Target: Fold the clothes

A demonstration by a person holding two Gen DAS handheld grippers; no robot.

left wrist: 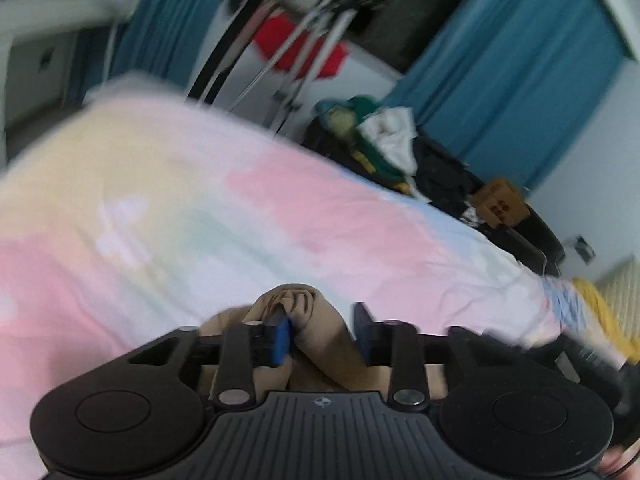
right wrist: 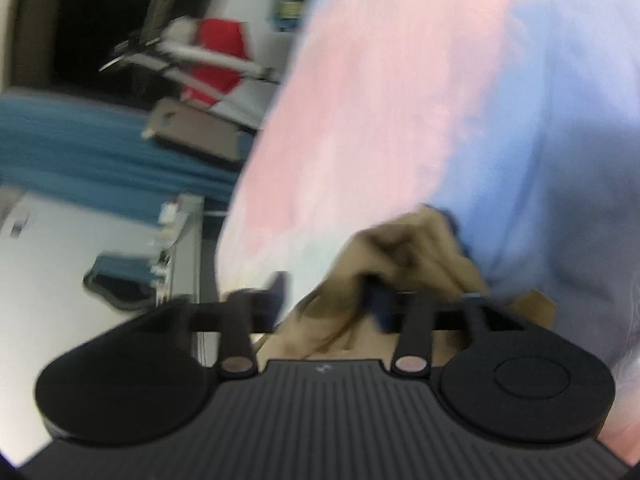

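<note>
The tan garment [left wrist: 316, 336] lies bunched on the pastel bedsheet [left wrist: 200, 208], at its near edge. The left gripper [left wrist: 322, 336] stands released around a fold of it: blue pads [left wrist: 282, 340] parted, cloth loose between them. Beyond the sheet's far right edge sits a dark clothes pile [left wrist: 384, 148]. The right gripper [right wrist: 326, 300] also stands spread, the garment [right wrist: 404, 256] rumpled between its blurred fingers [right wrist: 276, 292].

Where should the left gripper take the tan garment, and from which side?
At the bunched ridge of the tan garment standing between the fingers of the left gripper, which are apart. Come straight in from the near side, along the bedsheet: the cloth is gathered upright there, so both layers fit between the pads.
</note>
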